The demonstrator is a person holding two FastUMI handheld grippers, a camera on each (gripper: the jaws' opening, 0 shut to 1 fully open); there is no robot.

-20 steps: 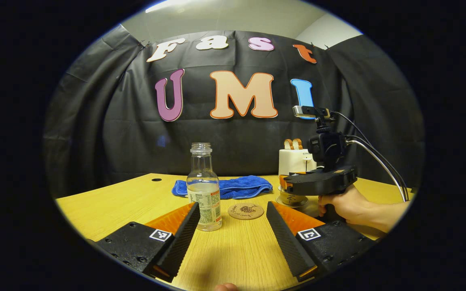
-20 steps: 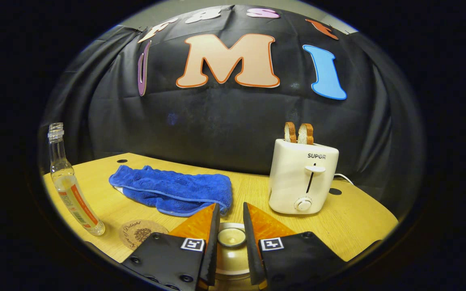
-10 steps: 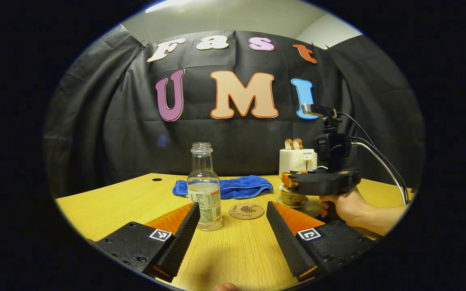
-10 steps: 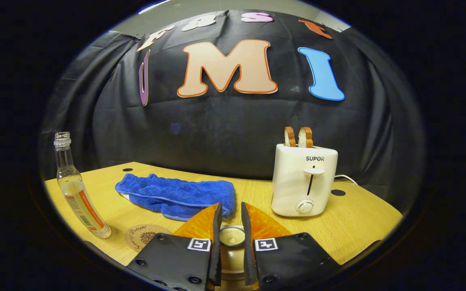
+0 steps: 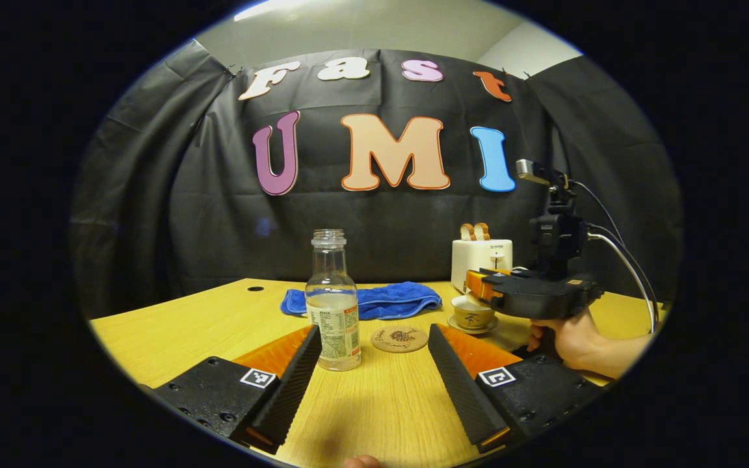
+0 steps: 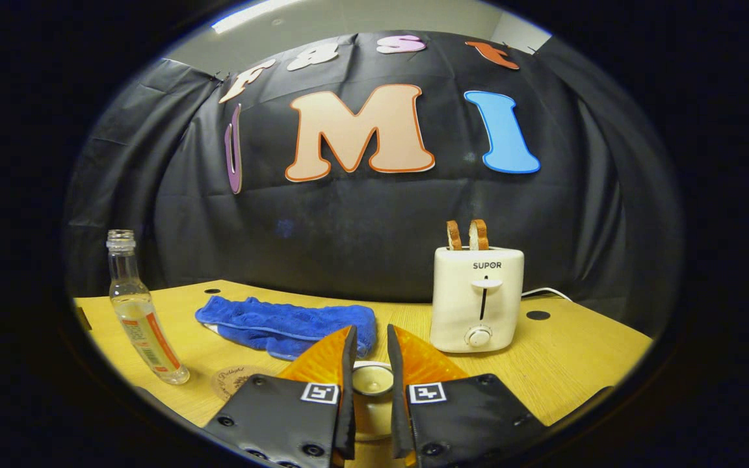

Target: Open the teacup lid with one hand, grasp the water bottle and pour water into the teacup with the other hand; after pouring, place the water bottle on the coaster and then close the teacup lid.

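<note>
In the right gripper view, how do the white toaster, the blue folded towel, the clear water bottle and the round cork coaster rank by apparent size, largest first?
1. Blue folded towel and white toaster: too close to rank.
2. Clear water bottle, distorted at the view's edge.
3. Round cork coaster, partly hidden by the right gripper.

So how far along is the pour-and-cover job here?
Done: the teacup stands open on its saucer. In hand: the right gripper holds the lid by its knob. Left: the left gripper, jaws open, hasn't taken the water bottle, so pouring, parking it on the coaster and re-covering remain.
</note>
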